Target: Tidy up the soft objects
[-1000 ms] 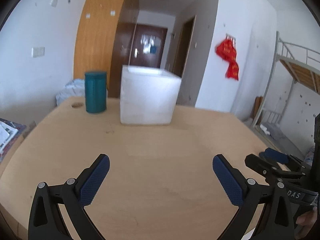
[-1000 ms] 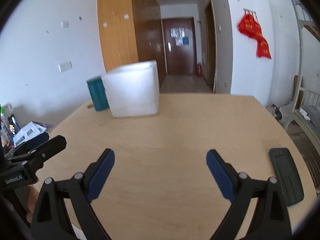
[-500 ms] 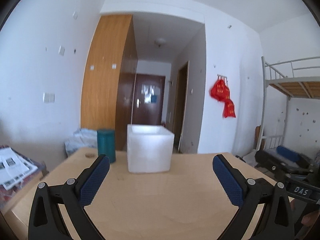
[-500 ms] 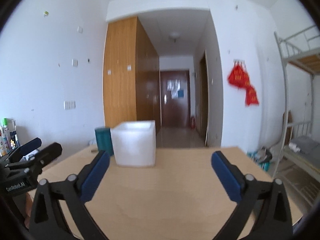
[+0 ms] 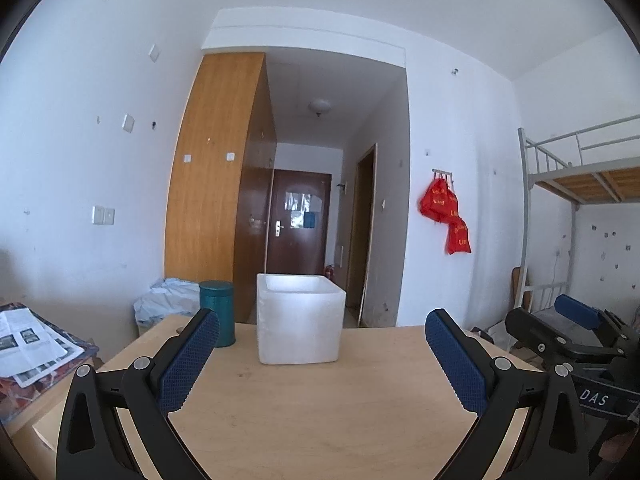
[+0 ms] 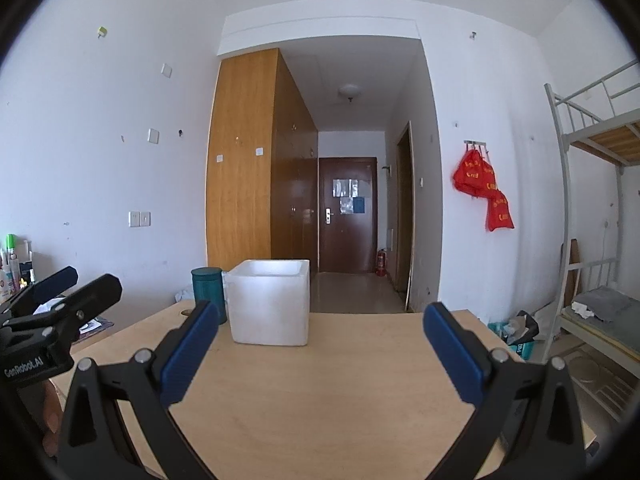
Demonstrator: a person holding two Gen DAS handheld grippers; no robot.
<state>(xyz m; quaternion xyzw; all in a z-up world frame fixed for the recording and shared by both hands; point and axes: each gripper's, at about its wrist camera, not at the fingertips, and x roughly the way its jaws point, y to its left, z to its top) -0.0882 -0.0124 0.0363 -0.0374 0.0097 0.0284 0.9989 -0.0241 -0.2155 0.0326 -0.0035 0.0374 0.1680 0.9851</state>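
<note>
- While both tools point level across the table (image 5: 304,408), note that your left gripper (image 5: 322,354) stands wide apart with nothing between its blue pads (image 5: 188,362); your right gripper (image 6: 320,350) is likewise spread, its jaws having just finished opening, and it too is empty.
- From the left wrist view, the white box (image 5: 300,320) sits at 12 o'clock near the far edge of the table, upright, open at the top; the teal canister (image 5: 218,312) stands just beside it at 11 o'clock.
- From the right wrist view, the same box (image 6: 272,306) lies at about 11 o'clock, with the canister (image 6: 208,290) partly behind its left side.
- No soft object shows on the table in either view (whether anything lies inside the box cannot be told, since its interior is hidden from this low angle).
- Judged by its matte, thick-walled look, the box is probably foam: light, fairly stiff, easily dented, and likely to slide if pushed. If you must move it, take one wall near the rim with a gentle close, or steady it with one gripper while the other loads it.
- Soft items, once found, will likely sag and fold; pinch them at a bunched middle, not a loose edge.
</note>
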